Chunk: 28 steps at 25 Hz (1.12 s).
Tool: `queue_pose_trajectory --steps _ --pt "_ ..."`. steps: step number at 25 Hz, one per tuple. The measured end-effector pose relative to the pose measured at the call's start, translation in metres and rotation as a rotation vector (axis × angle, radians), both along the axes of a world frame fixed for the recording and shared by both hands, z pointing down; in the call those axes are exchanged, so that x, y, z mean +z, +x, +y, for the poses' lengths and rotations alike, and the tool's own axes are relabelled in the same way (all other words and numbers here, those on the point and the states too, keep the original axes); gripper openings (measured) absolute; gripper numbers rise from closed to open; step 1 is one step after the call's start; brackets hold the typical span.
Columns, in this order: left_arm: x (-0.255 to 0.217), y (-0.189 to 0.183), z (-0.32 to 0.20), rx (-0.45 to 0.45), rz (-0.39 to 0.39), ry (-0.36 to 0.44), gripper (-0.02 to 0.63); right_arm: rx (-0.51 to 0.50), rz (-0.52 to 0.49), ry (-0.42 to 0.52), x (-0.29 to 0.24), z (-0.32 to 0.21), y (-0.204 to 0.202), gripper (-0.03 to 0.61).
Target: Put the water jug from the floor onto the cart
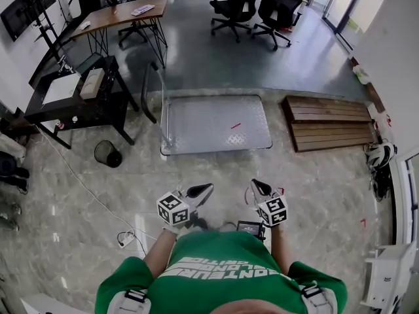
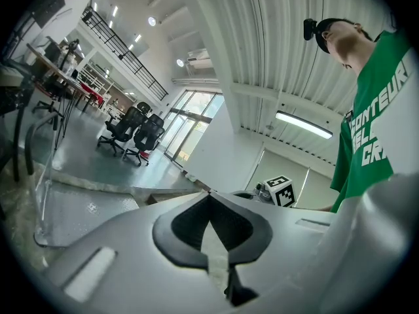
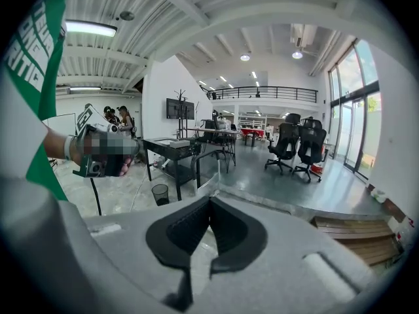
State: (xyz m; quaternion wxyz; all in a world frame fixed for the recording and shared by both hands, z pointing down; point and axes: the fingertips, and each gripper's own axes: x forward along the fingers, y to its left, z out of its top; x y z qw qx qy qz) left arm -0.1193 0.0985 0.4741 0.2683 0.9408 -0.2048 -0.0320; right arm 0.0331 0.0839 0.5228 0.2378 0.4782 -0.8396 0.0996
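While the left gripper (image 1: 207,188) and right gripper (image 1: 255,184) are held side by side just ahead of the person's green shirt (image 1: 222,263), each pair of fingers (image 2: 183,227) is clenched tip to tip on nothing.

Cart (image 1: 213,120): flat grey tread-plate deck, rounded corners, small red mark near its middle, upright handle (image 1: 157,90) at its left end. It stands on the floor (image 1: 314,188), well apart from both grippers, between a black worktop (image 1: 65,103) and a wooden pallet (image 1: 330,122).

Water jug: no view shows where it is.
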Motion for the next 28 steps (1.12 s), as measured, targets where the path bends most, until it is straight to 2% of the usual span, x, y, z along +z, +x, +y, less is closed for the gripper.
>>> queue_pose_trajectory --steps 10,28 --pt "0.002 0.019 -0.025 -0.004 -0.037 0.002 0.015 -0.013 -0.026 0.007 0.006 -0.032 0.018 -0.008" --pt "-0.014 0.112 -0.104 0.011 -0.1 0.062 0.015 0.015 -0.074 0.031 0.009 -0.105 0.115 -0.008"
